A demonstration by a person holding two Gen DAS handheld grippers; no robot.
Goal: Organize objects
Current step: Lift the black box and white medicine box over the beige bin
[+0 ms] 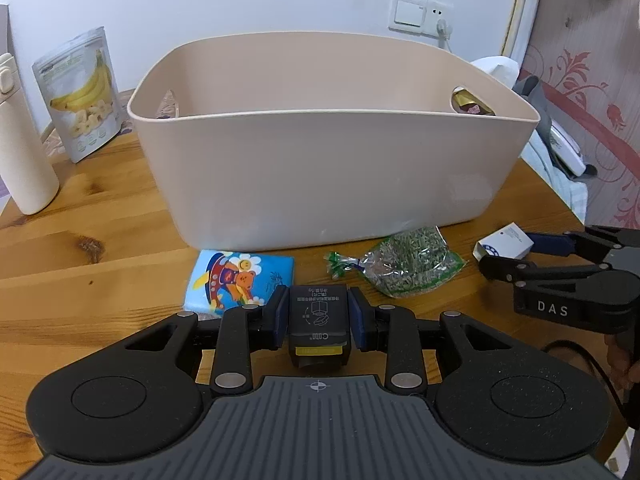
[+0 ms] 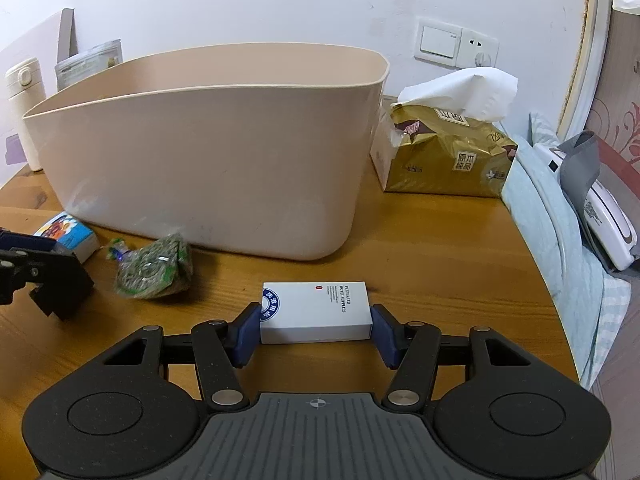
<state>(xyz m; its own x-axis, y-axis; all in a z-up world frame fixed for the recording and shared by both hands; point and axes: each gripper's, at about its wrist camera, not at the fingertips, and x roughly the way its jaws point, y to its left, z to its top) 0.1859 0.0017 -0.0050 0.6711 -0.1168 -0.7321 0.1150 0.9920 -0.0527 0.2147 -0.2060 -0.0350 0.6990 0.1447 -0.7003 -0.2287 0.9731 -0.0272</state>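
I am holding a small dark box [image 1: 319, 322] in my left gripper [image 1: 319, 320], its jaws closed against the box's two sides, and the box is sitting low over the wooden surface [image 1: 80, 264] just in front of the beige bin [image 1: 320, 168]. My right gripper [image 2: 316, 330] is clamping a white box [image 2: 316, 310] by its short ends, jaws spread wide to span its length, and that box is lying flat on or just above the surface, in front of the bin's right corner.

The bin wall is standing tall right ahead of both loads, so I am judging the main risk to be a clipped rim: if I am carrying either box forward without lifting it well above the edge, it could knock against the wall, twist in the pads and drop outside.

The white box is being pinched only at its ends; too much squeeze could buckle the thin card, and too little could let it pivot and slide out.

My two grippers are working near each other, so lifting both at once could bring them together over the bin.

The cartoon tissue pack [image 1: 236, 278] is lying just beyond my left fingers, touching or nearly touching the bin's base, and the green herb bag [image 1: 404, 266] is lying between my two hands; a low sweep could drag either across the surface.

I cannot tell what is already lying inside the bin.
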